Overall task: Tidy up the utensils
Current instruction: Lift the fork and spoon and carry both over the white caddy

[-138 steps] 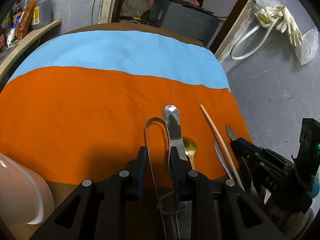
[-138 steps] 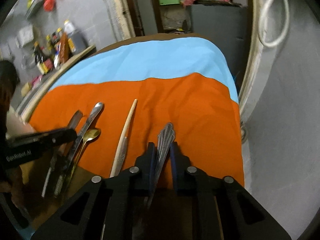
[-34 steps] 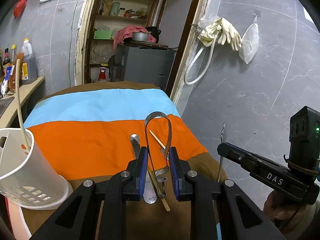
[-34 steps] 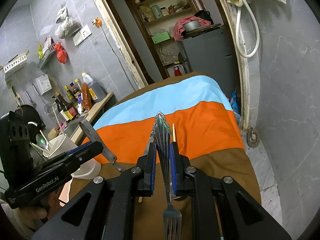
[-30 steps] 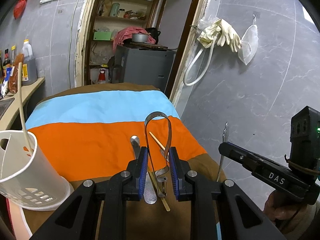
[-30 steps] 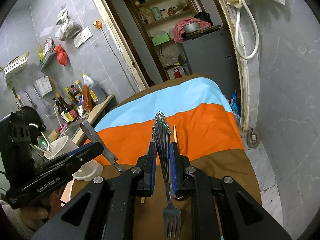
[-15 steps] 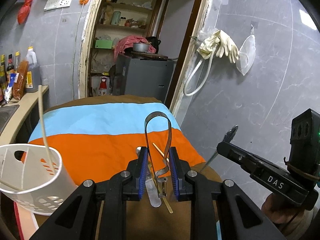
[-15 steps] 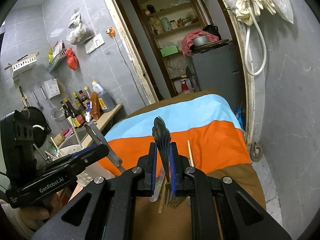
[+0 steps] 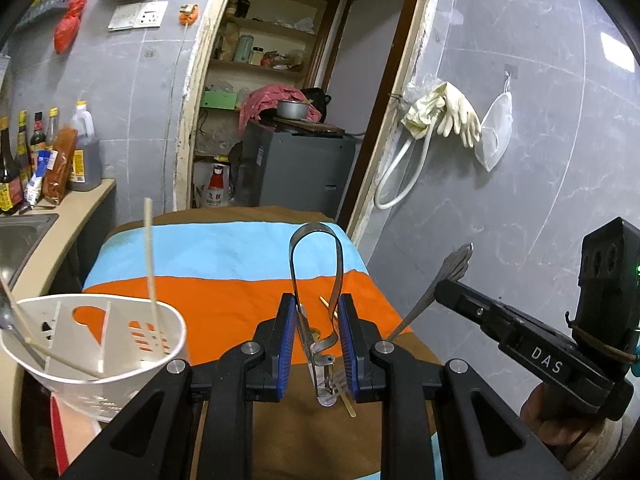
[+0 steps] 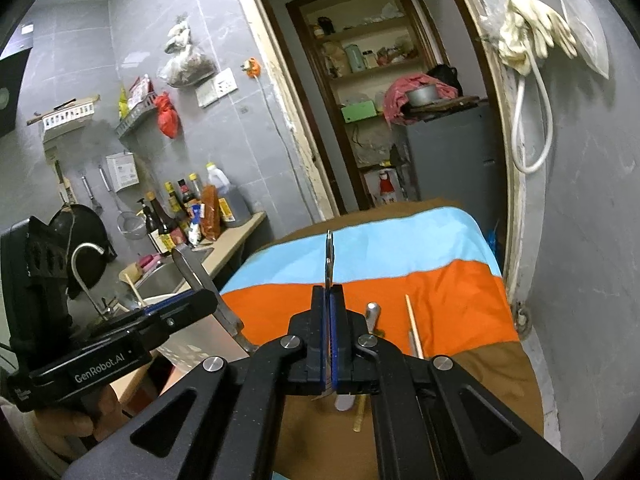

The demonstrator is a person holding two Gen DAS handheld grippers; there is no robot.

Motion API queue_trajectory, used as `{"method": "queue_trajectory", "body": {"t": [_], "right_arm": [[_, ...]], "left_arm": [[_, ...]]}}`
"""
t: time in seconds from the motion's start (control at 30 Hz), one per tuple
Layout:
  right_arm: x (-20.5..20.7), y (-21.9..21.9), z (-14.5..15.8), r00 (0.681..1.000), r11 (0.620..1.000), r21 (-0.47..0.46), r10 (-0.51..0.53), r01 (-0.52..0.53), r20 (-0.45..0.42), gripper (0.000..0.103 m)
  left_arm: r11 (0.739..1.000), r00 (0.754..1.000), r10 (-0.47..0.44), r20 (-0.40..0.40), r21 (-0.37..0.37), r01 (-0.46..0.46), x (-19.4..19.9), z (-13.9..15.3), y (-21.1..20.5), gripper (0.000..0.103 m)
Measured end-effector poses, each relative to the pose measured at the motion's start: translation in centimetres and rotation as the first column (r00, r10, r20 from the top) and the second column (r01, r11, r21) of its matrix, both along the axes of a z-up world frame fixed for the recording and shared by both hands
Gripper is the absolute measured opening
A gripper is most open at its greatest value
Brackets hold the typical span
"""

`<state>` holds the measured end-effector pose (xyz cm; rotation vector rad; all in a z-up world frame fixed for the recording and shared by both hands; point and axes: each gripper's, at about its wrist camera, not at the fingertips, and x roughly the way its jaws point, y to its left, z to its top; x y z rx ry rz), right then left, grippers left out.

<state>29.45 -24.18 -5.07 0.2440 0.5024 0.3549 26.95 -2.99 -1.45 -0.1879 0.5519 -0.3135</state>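
Above the striped tablecloth (image 9: 224, 296), the left gripper (image 9: 317, 338) pinches springy steel tongs (image 9: 316, 280) near their open ends, bend upward. The right gripper (image 10: 329, 334), jaws just closed tight, grips a fork (image 10: 329, 258) edge-on mid-handle. Both look light, rigid, slippery; white holder (image 9: 132, 376) stands near.

My left tongs (image 9: 318, 340) sat low centre, pinching narrowly; my right tongs (image 10: 330, 336), low centre, had just been closing, pressed together.
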Motion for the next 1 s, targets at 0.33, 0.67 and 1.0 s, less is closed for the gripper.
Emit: {"method": "queue_trajectory", "body": {"t": [0.33,0.67,1.0], "right_arm": [[-1.3,3.7,5.2,0.993,0.999,-0.017,0.048,-0.047,0.111,0.002],[-1.9,8.3,9.9,0.961,0.991,-0.001,0.133,-0.137,0.244,0.002],[-0.2,12.7,10.9,0.941,0.980,-0.002,0.191,-0.199,0.281,0.002]], "left_arm": [[0.998,0.996,0.059,0.067,-0.008,-0.058,-2.4,4.4,3.7,0.020],[0.975,0.970,0.214,0.119,-0.085,-0.205,-4.7,9.5,11.7,0.020],[0.911,0.899,0.412,0.150,-0.059,-0.408,-5.4,9.6,18.4,0.020]]}}
